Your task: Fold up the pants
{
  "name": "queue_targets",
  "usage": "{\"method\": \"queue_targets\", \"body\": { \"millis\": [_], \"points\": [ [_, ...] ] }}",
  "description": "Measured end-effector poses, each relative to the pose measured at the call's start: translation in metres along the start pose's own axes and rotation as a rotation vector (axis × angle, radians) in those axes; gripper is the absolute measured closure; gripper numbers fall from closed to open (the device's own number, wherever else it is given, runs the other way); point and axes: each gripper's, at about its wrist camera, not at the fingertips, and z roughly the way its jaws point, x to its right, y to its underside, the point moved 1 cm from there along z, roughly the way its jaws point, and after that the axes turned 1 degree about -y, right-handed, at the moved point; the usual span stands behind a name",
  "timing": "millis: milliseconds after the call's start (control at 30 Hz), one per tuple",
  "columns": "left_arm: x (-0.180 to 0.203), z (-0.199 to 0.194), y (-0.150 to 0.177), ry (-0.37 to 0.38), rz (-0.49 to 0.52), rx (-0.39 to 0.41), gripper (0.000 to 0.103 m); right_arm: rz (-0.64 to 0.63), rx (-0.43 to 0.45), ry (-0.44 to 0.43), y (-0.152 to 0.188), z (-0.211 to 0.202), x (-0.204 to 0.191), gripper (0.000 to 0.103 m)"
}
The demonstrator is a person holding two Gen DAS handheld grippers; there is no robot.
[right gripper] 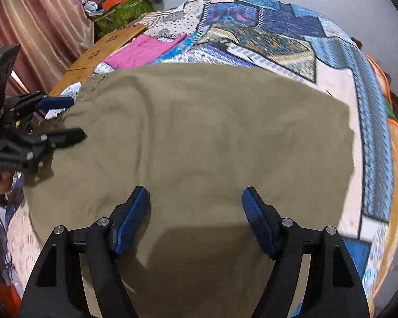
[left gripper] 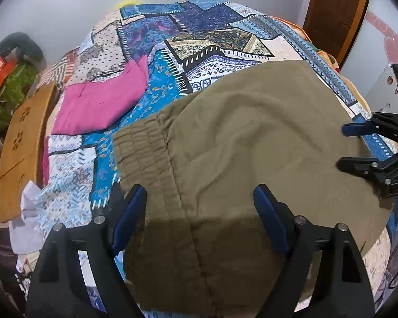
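Olive-brown pants (left gripper: 252, 137) lie folded flat on a patchwork bedspread (left gripper: 212, 31); their ribbed elastic waistband (left gripper: 146, 153) is at the left. My left gripper (left gripper: 199, 198) is open just above the pants by the waistband, holding nothing. My right gripper (right gripper: 196, 201) is open above the pants (right gripper: 212, 132) at their near edge, empty. Each gripper shows in the other's view: the right one (left gripper: 345, 145) at the pants' right edge, the left one (right gripper: 77, 118) at their left edge.
A folded pink garment (left gripper: 100, 106) lies on the bed left of the pants. A wooden board (left gripper: 21, 143) leans at the bed's left side, with clutter and a green bag (right gripper: 122, 13) beyond. A wooden door (left gripper: 337, 13) stands at back right.
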Motion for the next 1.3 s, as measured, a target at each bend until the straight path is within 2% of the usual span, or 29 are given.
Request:
{"method": "queue_targets", "body": {
  "millis": [367,533,667,800,933,1033,1167,1300],
  "points": [
    [-0.004,-0.026,0.032,-0.025,-0.046,0.006,0.018,0.071,0.004,0.082,0.054,-0.035,0.013,0.032],
    [-0.01,-0.031,0.046,-0.002,-0.096,0.004,0.018,0.148,0.022,0.1,0.081,-0.045,0.021,0.032],
    [-0.016,-0.039,0.051,0.015,-0.142,0.0,0.018,0.229,0.042,0.082,0.099,-0.052,0.03,0.032],
    [-0.023,-0.054,0.055,-0.015,-0.163,0.018,0.018,0.261,0.055,0.087,0.102,-0.057,0.03,0.032],
    [-0.036,-0.07,0.061,-0.027,-0.217,0.047,0.018,0.213,0.057,0.146,0.092,-0.064,0.017,0.032],
    [-0.05,-0.077,0.065,0.031,-0.302,0.048,0.018,0.151,0.104,0.149,0.076,-0.072,0.002,0.032],
    [-0.062,-0.074,0.071,0.19,-0.416,0.022,0.018,0.088,0.162,0.126,0.05,-0.076,-0.021,0.032],
    [-0.056,-0.063,0.078,0.221,-0.431,-0.018,0.018,0.049,0.203,0.083,0.032,-0.071,-0.042,0.032]
  ]
}}
